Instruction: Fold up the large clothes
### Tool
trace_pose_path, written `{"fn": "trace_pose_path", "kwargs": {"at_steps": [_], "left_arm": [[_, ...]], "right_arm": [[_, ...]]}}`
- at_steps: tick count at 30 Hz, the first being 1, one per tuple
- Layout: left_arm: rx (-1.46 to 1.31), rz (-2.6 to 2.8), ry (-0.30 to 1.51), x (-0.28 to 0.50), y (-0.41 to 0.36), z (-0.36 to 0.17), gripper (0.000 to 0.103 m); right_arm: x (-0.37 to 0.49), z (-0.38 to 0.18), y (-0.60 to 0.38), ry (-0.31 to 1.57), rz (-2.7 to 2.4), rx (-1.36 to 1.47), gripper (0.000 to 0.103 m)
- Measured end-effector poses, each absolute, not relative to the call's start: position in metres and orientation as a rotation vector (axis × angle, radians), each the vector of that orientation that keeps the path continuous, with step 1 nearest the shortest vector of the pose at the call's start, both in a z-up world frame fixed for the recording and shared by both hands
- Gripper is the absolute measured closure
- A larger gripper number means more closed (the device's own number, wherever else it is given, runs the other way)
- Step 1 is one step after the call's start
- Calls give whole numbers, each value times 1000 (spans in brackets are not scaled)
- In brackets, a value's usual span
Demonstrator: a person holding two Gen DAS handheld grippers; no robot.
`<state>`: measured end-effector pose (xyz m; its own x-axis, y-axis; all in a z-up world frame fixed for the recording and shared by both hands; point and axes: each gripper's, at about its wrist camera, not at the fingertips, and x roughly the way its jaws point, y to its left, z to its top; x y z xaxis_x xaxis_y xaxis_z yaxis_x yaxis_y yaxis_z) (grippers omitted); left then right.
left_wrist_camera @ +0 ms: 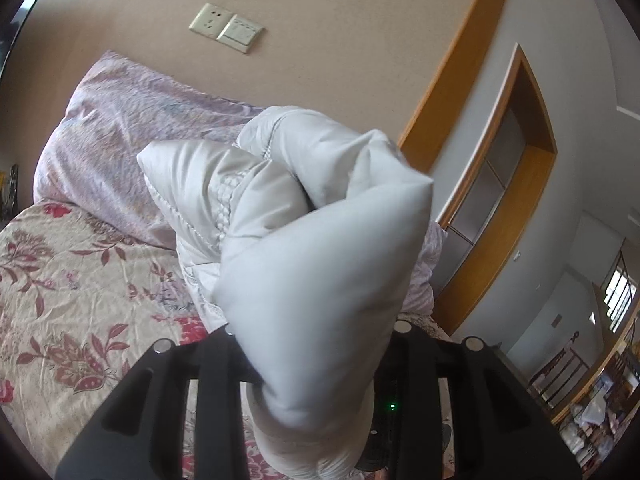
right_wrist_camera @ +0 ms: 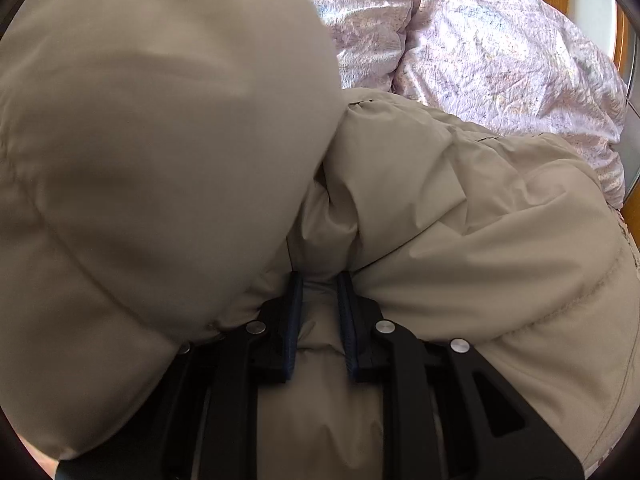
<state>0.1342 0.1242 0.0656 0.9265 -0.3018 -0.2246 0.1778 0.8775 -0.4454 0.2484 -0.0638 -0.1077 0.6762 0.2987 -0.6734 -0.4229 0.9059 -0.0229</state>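
A puffy light beige padded jacket is held up over the bed. My left gripper is shut on a thick fold of it; the fabric bulges up from the jaws and hides the fingertips. In the right wrist view the same jacket fills most of the frame. My right gripper is shut on a bunch of jacket fabric, with its blue-padded fingers pressing the cloth from both sides. A large blurred lobe of jacket hangs close at the left.
A bed with a floral cover lies below. Lilac pillows lean against the tan wall, also in the right wrist view. A wall socket and switch sit above. A wood-framed doorway stands at the right.
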Motion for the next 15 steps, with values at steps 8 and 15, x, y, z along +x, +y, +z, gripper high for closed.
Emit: {"fn": "trace_pose_path", "kwargs": {"at_steps": [8,15], "left_arm": [[-253,-322,307,151,50,81,64],[-182,-352,319,156,6,86,61]], "right_arm": [[255,-106,-77,721,470,-144,83],[247,-86,-140,708,592,-5,81]]}}
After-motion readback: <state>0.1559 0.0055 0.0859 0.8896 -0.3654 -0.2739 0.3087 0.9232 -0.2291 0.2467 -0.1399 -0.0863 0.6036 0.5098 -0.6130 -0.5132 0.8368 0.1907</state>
